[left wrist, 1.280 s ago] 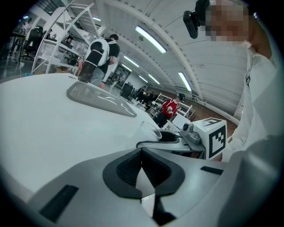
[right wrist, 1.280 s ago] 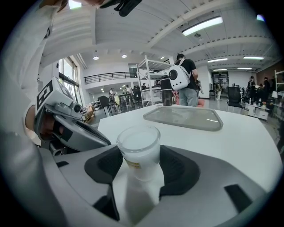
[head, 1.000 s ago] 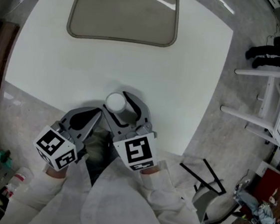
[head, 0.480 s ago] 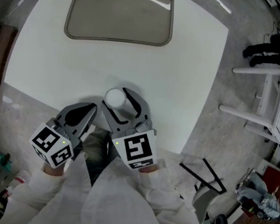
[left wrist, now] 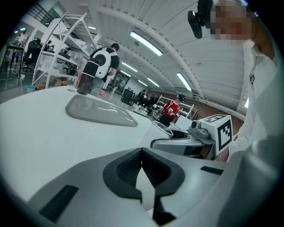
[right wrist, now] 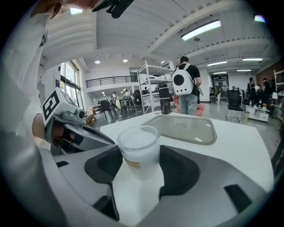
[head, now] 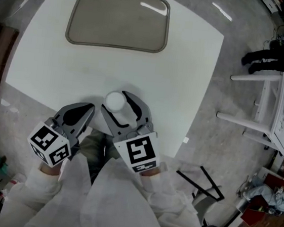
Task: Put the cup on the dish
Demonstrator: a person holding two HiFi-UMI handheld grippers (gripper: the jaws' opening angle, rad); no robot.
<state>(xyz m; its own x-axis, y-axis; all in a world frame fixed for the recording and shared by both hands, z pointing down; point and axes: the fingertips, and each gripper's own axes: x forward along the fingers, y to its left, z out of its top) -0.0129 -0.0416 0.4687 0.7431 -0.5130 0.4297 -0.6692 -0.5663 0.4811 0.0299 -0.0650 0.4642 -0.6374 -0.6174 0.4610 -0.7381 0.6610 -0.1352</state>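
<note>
Cup [right wrist: 138,144] stood upright between my right gripper's [right wrist: 139,160] jaws, both pads pressed on its sides. My left gripper's [left wrist: 142,156] jaws were closed together on nothing. The cup was well short of the dish [head: 118,19]. I judged it best to keep it level, carry it forward and lower it squarely onto the dish. It looked frosted white and open-topped, with a small yellow label.

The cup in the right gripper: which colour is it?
The cup is a frosted, milky white; the right gripper view shows it best.
</note>
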